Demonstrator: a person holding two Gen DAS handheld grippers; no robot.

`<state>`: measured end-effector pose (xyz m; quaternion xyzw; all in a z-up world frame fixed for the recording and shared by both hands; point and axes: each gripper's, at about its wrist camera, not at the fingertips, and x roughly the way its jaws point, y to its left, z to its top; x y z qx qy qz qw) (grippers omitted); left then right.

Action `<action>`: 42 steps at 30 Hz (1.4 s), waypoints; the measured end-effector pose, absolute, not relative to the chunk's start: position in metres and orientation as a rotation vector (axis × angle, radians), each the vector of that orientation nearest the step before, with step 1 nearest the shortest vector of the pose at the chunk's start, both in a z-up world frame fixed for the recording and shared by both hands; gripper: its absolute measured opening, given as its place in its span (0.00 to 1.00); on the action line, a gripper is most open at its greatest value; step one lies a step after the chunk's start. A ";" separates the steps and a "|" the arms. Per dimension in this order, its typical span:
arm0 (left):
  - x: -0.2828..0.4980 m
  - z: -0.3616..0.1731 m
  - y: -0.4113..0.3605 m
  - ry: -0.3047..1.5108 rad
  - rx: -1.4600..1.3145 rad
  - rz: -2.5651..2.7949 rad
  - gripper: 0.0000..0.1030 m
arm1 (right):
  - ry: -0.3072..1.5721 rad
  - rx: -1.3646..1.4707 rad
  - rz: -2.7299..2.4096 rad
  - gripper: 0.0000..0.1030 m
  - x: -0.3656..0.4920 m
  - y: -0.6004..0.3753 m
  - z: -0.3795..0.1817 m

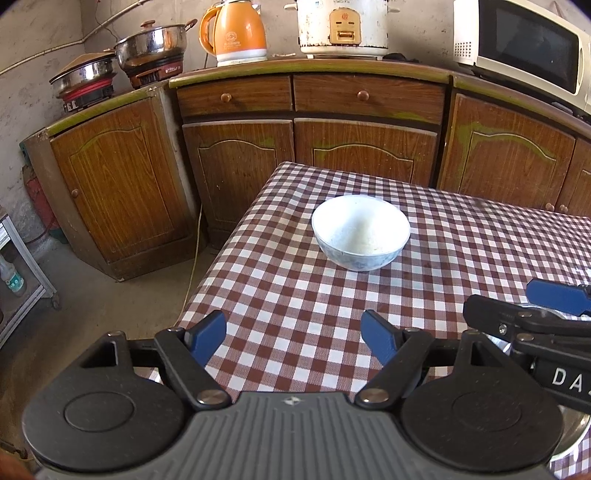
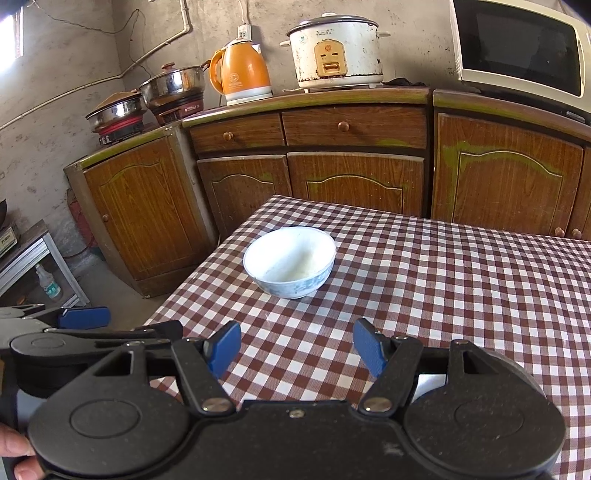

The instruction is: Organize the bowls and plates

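A white bowl (image 1: 361, 232) with a faint blue pattern stands upright on the checked tablecloth (image 1: 295, 295), near the table's far left corner. It also shows in the right wrist view (image 2: 290, 261). My left gripper (image 1: 293, 338) is open and empty, over the table's near edge, short of the bowl. My right gripper (image 2: 297, 349) is open and empty, also short of the bowl and to its right. A shiny metal dish (image 1: 570, 437) partly shows under the right gripper at the lower right of the left wrist view.
Wooden cabinets (image 1: 362, 147) stand behind the table with an orange kettle (image 1: 236, 31), a rice cooker (image 1: 343, 27), a microwave (image 1: 524, 40) and steel pots (image 1: 151, 48) on top. A metal shelf (image 1: 18, 273) stands on the floor at left.
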<state>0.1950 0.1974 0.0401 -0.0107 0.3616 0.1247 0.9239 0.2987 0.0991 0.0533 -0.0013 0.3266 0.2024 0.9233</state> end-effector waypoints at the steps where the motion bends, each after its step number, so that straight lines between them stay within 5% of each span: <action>1: 0.195 0.039 0.197 0.741 -0.022 0.257 0.80 | 0.671 -0.003 0.416 0.77 0.301 0.099 0.053; 42: 0.278 0.017 0.208 0.756 0.018 0.287 0.80 | 0.681 0.032 0.357 0.77 0.393 0.105 0.029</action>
